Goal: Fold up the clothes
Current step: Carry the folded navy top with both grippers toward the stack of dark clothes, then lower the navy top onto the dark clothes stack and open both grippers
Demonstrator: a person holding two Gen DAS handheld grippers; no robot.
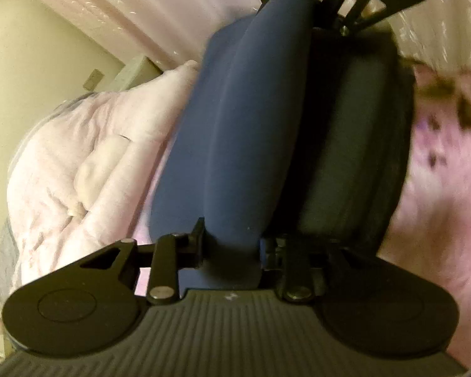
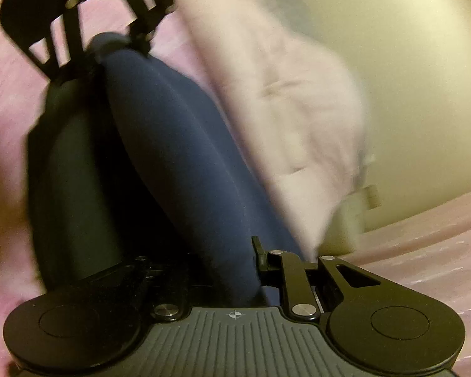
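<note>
Nearest the left wrist camera, the left gripper (image 1: 232,251) has its jaws drawn in narrow on a stretch of smooth navy-blue cloth (image 1: 235,132), which is pinched between them and runs taut up the middle of the picture. Beside the blue lies a darker, grey-black panel (image 1: 345,144) of the same bundle, though whether it is a second garment cannot be told. At the far end of the cloth a second black gripper frame shows against the top edge.

The right wrist view mirrors this: the right gripper (image 2: 223,270) is likewise closed narrow on the navy cloth (image 2: 185,163), with the dark panel (image 2: 75,188) on its left and the other gripper's frame at the far end.

Past the cloth, both views show a crumpled pale pink quilted duvet (image 1: 88,163) heaped on the bed, blurred in the right view (image 2: 276,100). Only the left view shows the pink sheet with dark blotchy print (image 1: 439,132) on the right; the right view shows plain pink bedding (image 2: 9,94) instead. Farthest off stands a cream-coloured wall (image 1: 31,50), wider in the right view (image 2: 417,72).
</note>
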